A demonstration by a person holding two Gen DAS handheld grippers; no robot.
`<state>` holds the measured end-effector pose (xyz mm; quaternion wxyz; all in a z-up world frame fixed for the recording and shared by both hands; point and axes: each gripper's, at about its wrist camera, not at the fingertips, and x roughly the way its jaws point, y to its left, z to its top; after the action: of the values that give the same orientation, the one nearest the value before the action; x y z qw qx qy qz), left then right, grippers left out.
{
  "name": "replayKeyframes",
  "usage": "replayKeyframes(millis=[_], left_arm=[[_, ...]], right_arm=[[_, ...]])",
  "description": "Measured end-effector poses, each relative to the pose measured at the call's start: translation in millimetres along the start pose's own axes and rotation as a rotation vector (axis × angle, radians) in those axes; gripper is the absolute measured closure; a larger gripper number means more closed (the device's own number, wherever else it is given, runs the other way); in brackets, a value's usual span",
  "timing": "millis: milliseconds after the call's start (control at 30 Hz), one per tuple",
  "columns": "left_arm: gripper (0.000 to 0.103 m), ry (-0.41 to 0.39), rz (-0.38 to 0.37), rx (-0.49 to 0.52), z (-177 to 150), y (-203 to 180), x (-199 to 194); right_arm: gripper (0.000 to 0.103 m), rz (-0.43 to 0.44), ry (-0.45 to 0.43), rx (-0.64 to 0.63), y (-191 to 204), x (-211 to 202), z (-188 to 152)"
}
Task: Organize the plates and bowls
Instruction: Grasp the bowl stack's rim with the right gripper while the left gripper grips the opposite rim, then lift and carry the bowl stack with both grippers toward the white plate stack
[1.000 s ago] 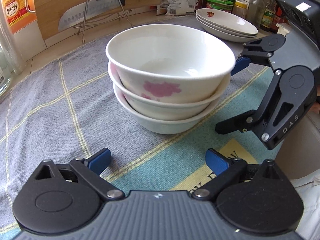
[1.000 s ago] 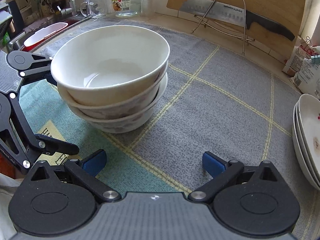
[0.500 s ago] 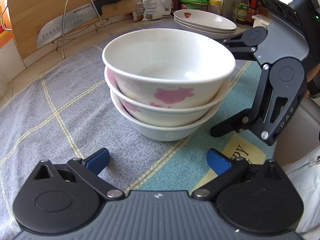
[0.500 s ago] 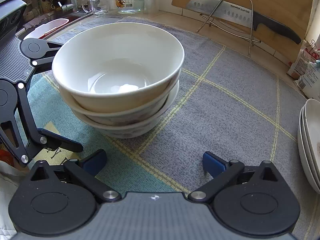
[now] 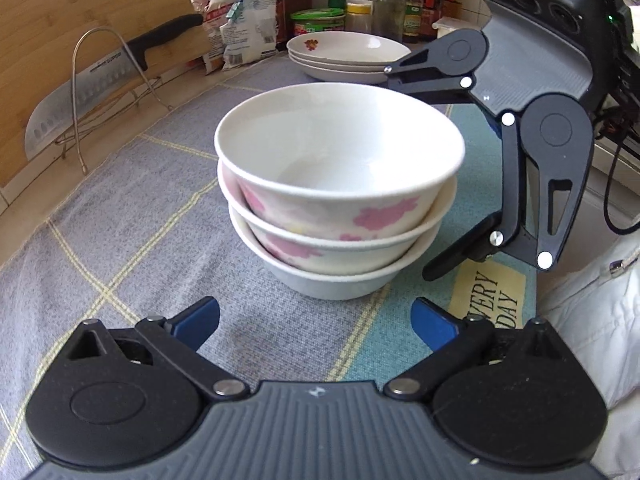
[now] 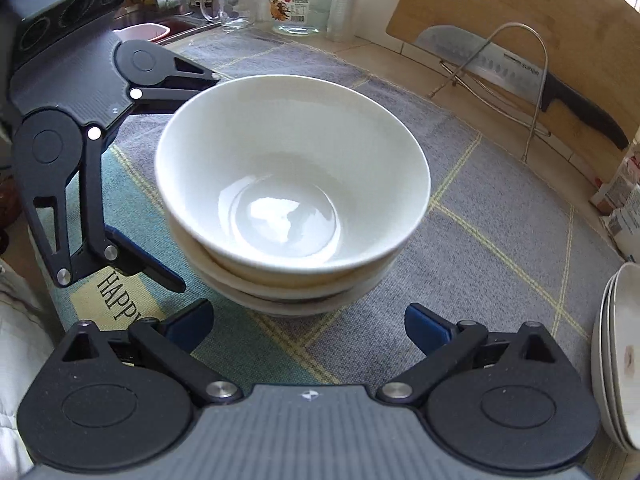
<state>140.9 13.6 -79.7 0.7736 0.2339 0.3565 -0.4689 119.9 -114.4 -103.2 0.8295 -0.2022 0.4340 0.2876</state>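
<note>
The bowls (image 5: 340, 200) are stacked three high, white with pink flower prints on the outer walls, and are set on a grey checked cloth (image 5: 132, 216) spread over the desk. Seen from the left wrist, the stack is placed just ahead of the left gripper (image 5: 316, 318), a little beyond its blue pads and roughly centred between them; nothing is held between the jaws, which stand wide apart and have just been closing a little.

From the right wrist the same stack (image 6: 292, 184) is seen from above, again just ahead of the right gripper (image 6: 308, 322), whose jaws are likewise spread wide with only cloth between them. The two grippers are placed on opposite sides of the stack: the right one (image 5: 512, 152) is seen beside the bowls on the right of the left wrist view, one finger reaching along the far rim of the top bowl (whether it is touched cannot be told).

The plates (image 5: 344, 56) are piled beyond the bowls, well ahead of the left jaws, and appear at the right edge (image 6: 620, 352) of the right wrist view. A knife (image 6: 520, 76) is propped on a wire rack (image 6: 516, 80) against a wooden board (image 6: 520, 12), far ahead and to the right of the right jaws.
</note>
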Motion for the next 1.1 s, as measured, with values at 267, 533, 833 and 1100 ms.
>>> replayKeyframes(millis=[267,533,833,1100], left_arm=[[0.01,-0.011,-0.03,0.082,16,3,4],[0.014,0.006,-0.073,0.116,23,7,9],[0.016,0.008,-0.126,0.129,22,13,9],[0.019,0.002,-0.165,0.153,22,17,8]], right_arm=[[0.007,0.045,-0.001,-0.069,-8,0,9],[0.014,0.09,0.003,-0.127,-11,-4,12],[0.017,0.14,0.02,-0.133,-17,1,17],[0.02,0.164,0.032,-0.137,-20,5,21]])
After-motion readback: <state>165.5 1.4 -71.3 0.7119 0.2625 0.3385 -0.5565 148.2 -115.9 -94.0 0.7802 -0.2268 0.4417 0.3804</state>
